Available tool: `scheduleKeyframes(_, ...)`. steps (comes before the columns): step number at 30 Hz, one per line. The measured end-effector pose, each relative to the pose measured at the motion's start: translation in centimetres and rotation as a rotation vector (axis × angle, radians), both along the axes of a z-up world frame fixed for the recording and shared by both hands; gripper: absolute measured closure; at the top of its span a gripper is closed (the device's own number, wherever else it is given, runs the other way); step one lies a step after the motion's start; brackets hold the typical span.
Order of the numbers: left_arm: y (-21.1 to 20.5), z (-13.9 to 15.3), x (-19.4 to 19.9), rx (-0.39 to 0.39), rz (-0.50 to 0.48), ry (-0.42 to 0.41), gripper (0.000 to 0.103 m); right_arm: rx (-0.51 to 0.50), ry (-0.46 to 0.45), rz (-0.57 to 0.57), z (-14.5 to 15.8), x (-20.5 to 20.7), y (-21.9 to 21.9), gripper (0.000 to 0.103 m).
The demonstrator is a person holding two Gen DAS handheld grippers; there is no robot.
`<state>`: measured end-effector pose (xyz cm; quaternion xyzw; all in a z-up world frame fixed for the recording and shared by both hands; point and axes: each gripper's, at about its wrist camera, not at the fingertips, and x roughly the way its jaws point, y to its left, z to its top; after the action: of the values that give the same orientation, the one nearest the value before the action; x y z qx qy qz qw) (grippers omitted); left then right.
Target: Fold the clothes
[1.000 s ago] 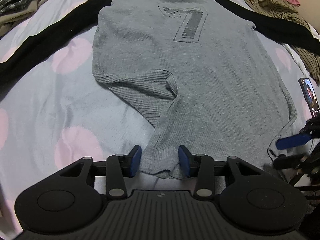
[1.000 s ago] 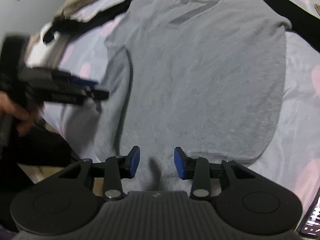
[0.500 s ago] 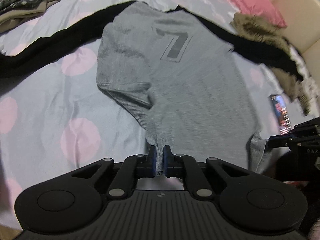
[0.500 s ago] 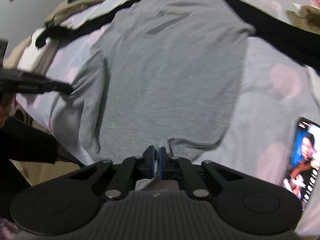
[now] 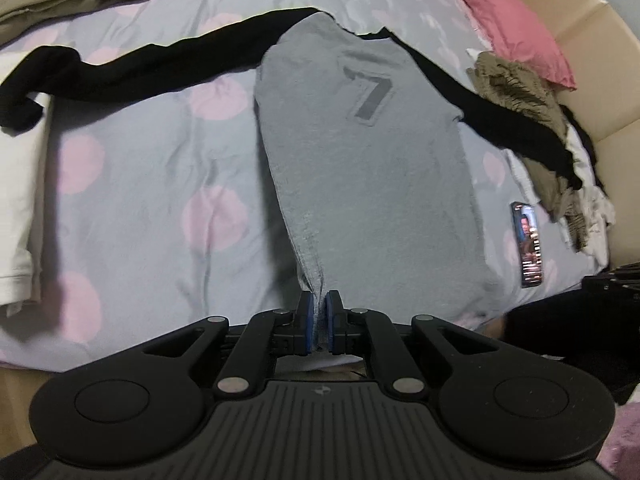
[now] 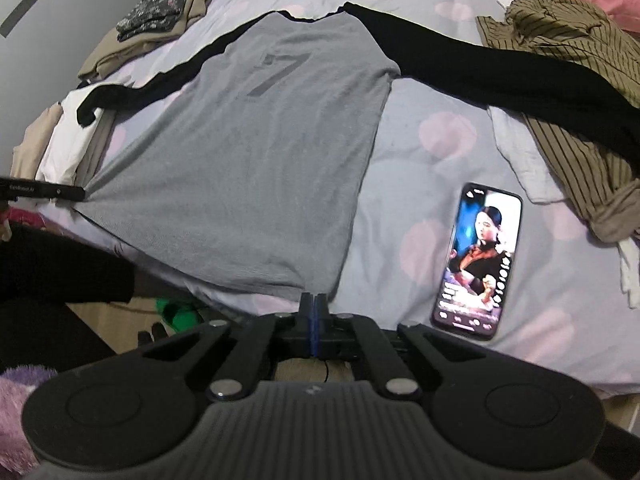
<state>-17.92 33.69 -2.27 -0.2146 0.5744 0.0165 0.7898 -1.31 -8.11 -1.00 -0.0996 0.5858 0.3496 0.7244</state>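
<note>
A grey shirt (image 5: 372,168) with black sleeves (image 5: 152,68) and a dark "7" lies face up on the spotted bed sheet (image 5: 132,184); it also shows in the right wrist view (image 6: 240,160). My left gripper (image 5: 319,320) is shut on the shirt's hem at its left corner. My right gripper (image 6: 314,312) is shut on the hem at the right corner. The hem is pulled taut toward the near bed edge. The left gripper's tip (image 6: 60,191) shows at the left of the right wrist view.
A lit phone (image 6: 476,260) lies on the sheet right of the shirt. Striped brown clothes (image 6: 576,64) and a pink pillow (image 5: 516,20) are at the right. Folded clothes (image 6: 160,20) sit at the far left, a white garment (image 5: 16,184) at the left edge.
Both grippers closed on the shirt's hem and pulled back toward the near bed edge. The folded-over left side of the shirt has been drawn flat.
</note>
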Motion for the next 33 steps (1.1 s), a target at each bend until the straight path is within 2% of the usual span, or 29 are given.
scheduleKeyframes(4, 0.1, -1.4, 0.5, 0.008, 0.003, 0.025, 0.098, 0.026, 0.05, -0.062, -2.4, 1.0, 0.7, 0.096)
scheduleKeyframes(6, 0.1, -1.9, 0.6, 0.02, -0.004, 0.034, 0.098, 0.018, 0.088, -0.09, -4.3, 1.5, 1.6, 0.089)
scheduleKeyframes(7, 0.0, -2.1, 0.6, 0.027, -0.007, 0.037, 0.098, 0.013, 0.108, -0.102, -5.3, 1.8, 2.0, 0.081)
scheduleKeyframes(13, 0.6, -3.3, 0.4, 0.036, 0.0, 0.055, 0.098, -0.034, 0.182, -0.112, -10.6, 2.5, 3.7, 0.081)
scheduleKeyframes(18, 0.8, -4.2, 0.7, 0.033, -0.004, 0.06, 0.098, -0.065, 0.175, -0.079, -13.2, 3.1, 4.7, 0.081)
scheduleKeyframes(21, 0.8, -4.5, 0.8, 0.032, -0.004, 0.06, 0.098, -0.061, 0.2, -0.084, -14.4, 3.1, 5.1, 0.081)
scheduleKeyframes(23, 0.9, -4.7, 0.8, 0.028, 0.001, 0.064, 0.098, -0.047, 0.22, -0.085, -14.6, 3.0, 5.2, 0.081)
scheduleKeyframes(24, 1.1, -4.8, 0.7, 0.021, 0.005, 0.065, 0.098, -0.04, 0.23, -0.085, -14.7, 3.0, 5.2, 0.085)
scheduleKeyframes(25, 1.2, -4.7, 0.6, 0.013, 0.009, 0.063, 0.098, -0.026, 0.236, -0.086, -14.4, 3.0, 5.2, 0.095)
scheduleKeyframes(27, 1.3, -4.2, 0.3, -0.005, 0.017, 0.05, 0.098, 0.013, 0.244, -0.093, -13.2, 3.1, 4.8, 0.095)
scheduleKeyframes(33, 1.3, -0.6, -0.6, -0.052, -0.008, 0.016, 0.099, 0.088, 0.234, -0.094, -6.2, 4.2, 2.2, 0.096)
